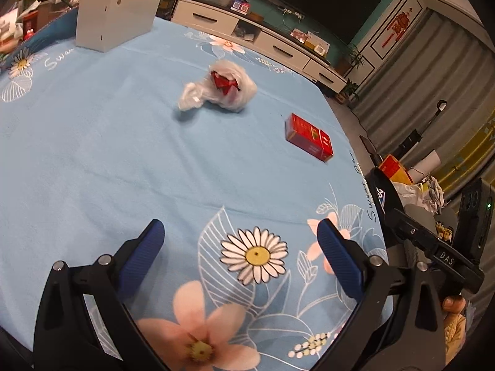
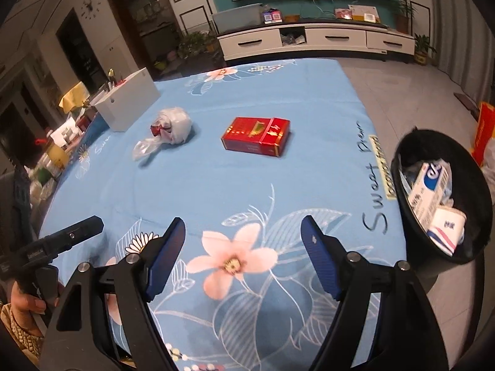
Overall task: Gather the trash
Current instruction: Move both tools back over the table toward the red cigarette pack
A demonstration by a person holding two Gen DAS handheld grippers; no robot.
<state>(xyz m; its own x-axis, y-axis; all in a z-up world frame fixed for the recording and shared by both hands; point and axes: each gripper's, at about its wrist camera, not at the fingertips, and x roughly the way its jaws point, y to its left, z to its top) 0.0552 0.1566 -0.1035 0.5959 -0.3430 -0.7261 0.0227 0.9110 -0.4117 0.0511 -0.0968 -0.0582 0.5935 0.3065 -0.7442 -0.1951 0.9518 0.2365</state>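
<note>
Big room w/ a long white TV cabinet (image 2: pixel 315 38) at the back and a dark TV above it. In front sits the surface (image 2: pixel 216 185), covered w/ a light blue cloth w/ flowers and the words "Sweet Dream".

A white box (image 2: pixel 128 103) stands at the far left of the surface. Off the right edge is a black trash bin (image 2: pixel 414 142) w/ some boxes and paper inside. The right cam shows into the bin; the left cam sees only a bit of its rim, half hidden behind the other tool.

Trash left on the surface: a crumpled clear plastic bag (image 2: pixel 171 130) w/ sth red inside, near the white box, and a red pack (image 2: pixel 256 136) lying flat just right of it, a bit apart. Both are well ahead of the tools.

Left gripper (image 1: pixel 240 242): fingers wide apart, nothing in them, over the flower print. Right gripper (image 2: pixel 243 238): fingers spread wide too, nothing in them.

Only the right cam shows a wall clock (image 2: pixel 90 3) and a dark doorway at left. Only the left cam shows grey curtains (image 1: pixel 417 86) at right.
</note>
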